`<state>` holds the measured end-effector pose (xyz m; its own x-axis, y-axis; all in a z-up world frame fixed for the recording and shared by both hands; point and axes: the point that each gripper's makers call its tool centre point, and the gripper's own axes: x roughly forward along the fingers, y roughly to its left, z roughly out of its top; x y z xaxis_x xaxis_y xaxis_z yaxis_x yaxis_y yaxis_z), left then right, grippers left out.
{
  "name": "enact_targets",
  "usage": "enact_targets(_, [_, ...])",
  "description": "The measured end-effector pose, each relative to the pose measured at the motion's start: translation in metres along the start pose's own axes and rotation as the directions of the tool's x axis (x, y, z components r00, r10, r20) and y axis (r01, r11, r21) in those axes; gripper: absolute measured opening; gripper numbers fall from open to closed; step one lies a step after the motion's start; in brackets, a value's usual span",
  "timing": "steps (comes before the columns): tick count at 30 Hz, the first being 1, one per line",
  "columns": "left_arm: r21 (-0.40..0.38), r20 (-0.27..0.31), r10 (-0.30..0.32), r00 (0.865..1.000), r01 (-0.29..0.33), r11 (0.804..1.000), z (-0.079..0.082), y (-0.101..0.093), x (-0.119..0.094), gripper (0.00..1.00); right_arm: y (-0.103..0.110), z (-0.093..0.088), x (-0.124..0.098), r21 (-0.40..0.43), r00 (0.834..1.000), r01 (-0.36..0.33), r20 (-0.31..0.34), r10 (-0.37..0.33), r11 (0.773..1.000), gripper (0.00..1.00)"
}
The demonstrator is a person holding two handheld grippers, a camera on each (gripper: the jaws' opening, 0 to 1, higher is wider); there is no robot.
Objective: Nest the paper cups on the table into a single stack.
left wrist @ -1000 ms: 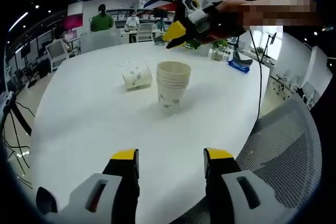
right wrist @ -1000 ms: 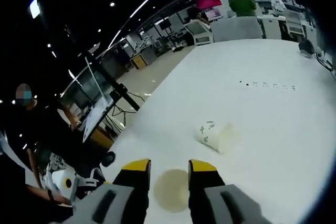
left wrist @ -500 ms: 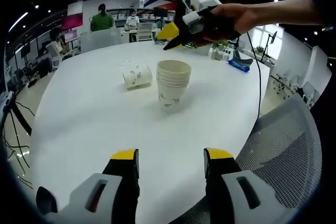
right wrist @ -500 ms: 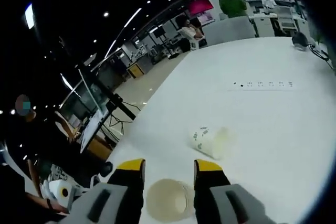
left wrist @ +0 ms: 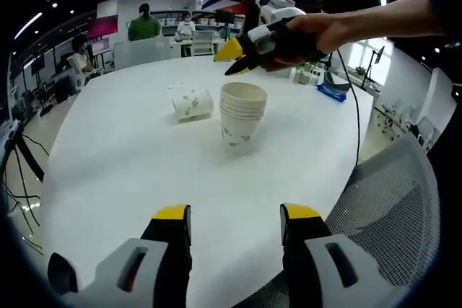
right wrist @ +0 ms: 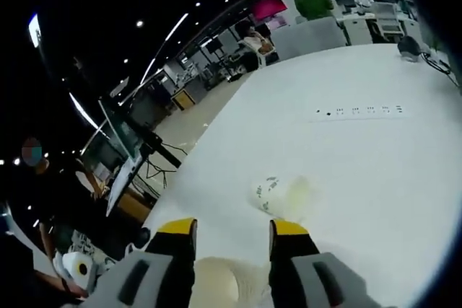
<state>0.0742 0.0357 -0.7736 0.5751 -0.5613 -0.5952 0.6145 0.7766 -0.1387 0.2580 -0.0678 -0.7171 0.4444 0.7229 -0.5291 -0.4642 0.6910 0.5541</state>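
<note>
Left gripper (left wrist: 234, 223) low over the table (left wrist: 130, 156), jaws wide apart, gripping nothing. Stack of cups (left wrist: 240, 115) upright well ahead of its fingers; loose cup (left wrist: 193, 102) on its side just beyond. Right gripper (right wrist: 229, 229) above the stack (right wrist: 216, 290), jaws parted, empty; loose cup (right wrist: 278, 197) just past its fingertips.

A grey mesh-backed office chair (left wrist: 393, 200) stands at the edge of the round white table (left wrist: 130, 156); beyond that table stands a green-shirted person (left wrist: 144, 27).
</note>
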Motion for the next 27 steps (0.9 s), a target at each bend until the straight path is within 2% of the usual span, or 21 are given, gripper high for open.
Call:
enact_targets(8, [-0.01, -0.002, 0.007, 1.0, -0.007, 1.0, 0.0, 0.002, 0.0, 0.49, -0.007, 0.002, 0.006, 0.023, 1.0, -0.001, 0.01, 0.001, 1.0, 0.4])
enact_targets(27, [-0.021, -0.018, 0.017, 1.0, -0.017, 1.0, -0.005, 0.007, 0.001, 0.49, -0.039, 0.003, 0.045, 0.048, 1.0, 0.008, -0.009, -0.008, 0.999, 0.42])
